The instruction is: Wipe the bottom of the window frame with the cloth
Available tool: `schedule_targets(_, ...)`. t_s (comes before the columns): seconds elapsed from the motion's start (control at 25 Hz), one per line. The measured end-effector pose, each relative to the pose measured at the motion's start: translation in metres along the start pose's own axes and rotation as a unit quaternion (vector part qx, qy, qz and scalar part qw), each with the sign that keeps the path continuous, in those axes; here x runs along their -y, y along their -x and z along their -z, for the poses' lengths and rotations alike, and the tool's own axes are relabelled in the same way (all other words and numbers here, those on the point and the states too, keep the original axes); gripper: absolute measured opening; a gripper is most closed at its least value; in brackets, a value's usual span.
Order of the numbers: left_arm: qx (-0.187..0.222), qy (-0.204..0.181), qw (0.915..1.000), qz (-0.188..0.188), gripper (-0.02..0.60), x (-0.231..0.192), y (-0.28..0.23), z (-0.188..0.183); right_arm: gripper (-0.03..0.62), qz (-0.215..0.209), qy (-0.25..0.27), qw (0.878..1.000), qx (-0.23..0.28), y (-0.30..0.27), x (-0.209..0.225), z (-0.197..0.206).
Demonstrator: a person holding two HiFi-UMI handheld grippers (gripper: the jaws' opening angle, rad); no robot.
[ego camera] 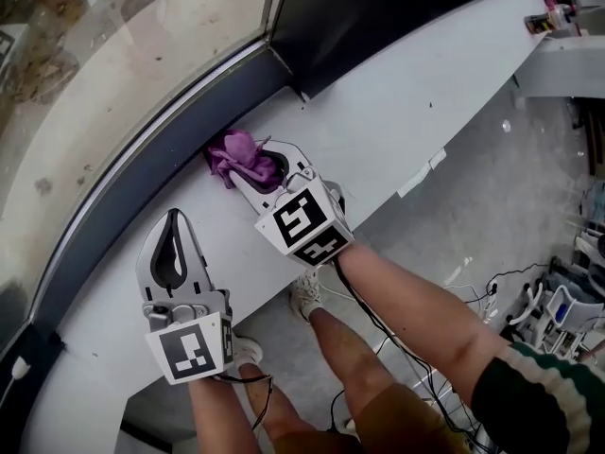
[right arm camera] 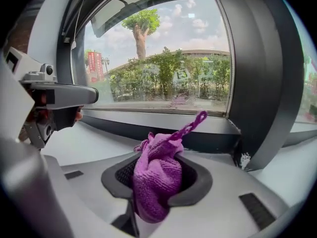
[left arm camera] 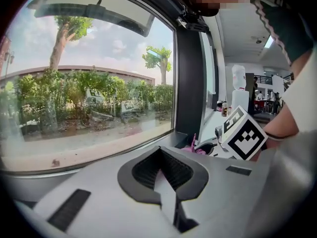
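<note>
At the far left the window glass [ego camera: 113, 55] looked out on bare ground, with trees [left arm camera: 67, 31] and shrubs beyond. Below the glass ran the dark bottom window frame [ego camera: 132, 164], curving along the inner edge of the white sill [ego camera: 397, 112].

The left gripper [ego camera: 175, 218] sat over the sill, near the frame and pointing toward it. Its jaws were closed tip to tip, with nothing between them; the left gripper view showed only the bare ribbed pads [left arm camera: 148, 170].

Just to the right, the purple cloth [ego camera: 238, 156] lay bunched up against the foot of the frame, near the corner where a dark upright post [right arm camera: 270, 83] met it. Whether the cloth actually touched the frame could not be told. The right gripper [ego camera: 267, 154] had its jaws clamped on the cloth, which bulged out of the pads in a wad, with one thin strand [right arm camera: 190, 125] sticking up toward the glass.

Farther right, past the sill's outer edge, the grey floor [ego camera: 492, 206] showed below, with the person's shoe [ego camera: 306, 295] and some cables [ego camera: 454, 277] lying on it.
</note>
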State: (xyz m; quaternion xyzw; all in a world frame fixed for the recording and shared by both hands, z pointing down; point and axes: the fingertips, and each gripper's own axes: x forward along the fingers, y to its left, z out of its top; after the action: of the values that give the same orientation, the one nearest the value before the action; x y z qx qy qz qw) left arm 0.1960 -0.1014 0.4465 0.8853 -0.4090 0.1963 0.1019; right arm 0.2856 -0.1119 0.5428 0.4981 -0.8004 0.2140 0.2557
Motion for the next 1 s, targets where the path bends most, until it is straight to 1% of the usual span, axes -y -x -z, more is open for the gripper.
schedule_targets(0.16,0.006,-0.015,0.9998,0.014,0.003,0.005,-0.013,0.004,0.150,0.008,-0.010,1.000,-0.002,-0.002,0.004,0.004)
schedule_targets(0.32,0.007,-0.009,0.9995,0.028,0.003,0.009,-0.025,0.010,0.150,0.026,-0.020,0.999,-0.002,-0.003,0.011,0.009)
schedule_targets(0.4,-0.002,-0.009,0.9996,0.027,0.003,0.010,-0.030,0.017,0.150,0.035,-0.028,0.999,-0.005,-0.004,0.016,0.015)
schedule_targets(0.48,-0.011,-0.001,0.9996,0.025,0.003,0.016,-0.038,0.020,0.150,0.045,-0.034,0.998,-0.008,0.001,0.028,0.020)
schedule_targets(0.68,-0.017,-0.003,0.9994,0.030,0.003,0.042,-0.059,0.006,0.150,0.081,-0.050,0.995,-0.002,0.020,0.072,0.021)
schedule_targets(0.84,-0.018,-0.003,0.9992,0.034,0.003,0.045,-0.063,0.003,0.150,0.103,-0.060,0.993,-0.005,0.023,0.084,0.023)
schedule_targets(1.0,-0.015,-0.007,0.9991,0.040,0.003,0.048,-0.066,0.001,0.150,0.111,-0.066,0.992,-0.009,0.024,0.088,0.026)
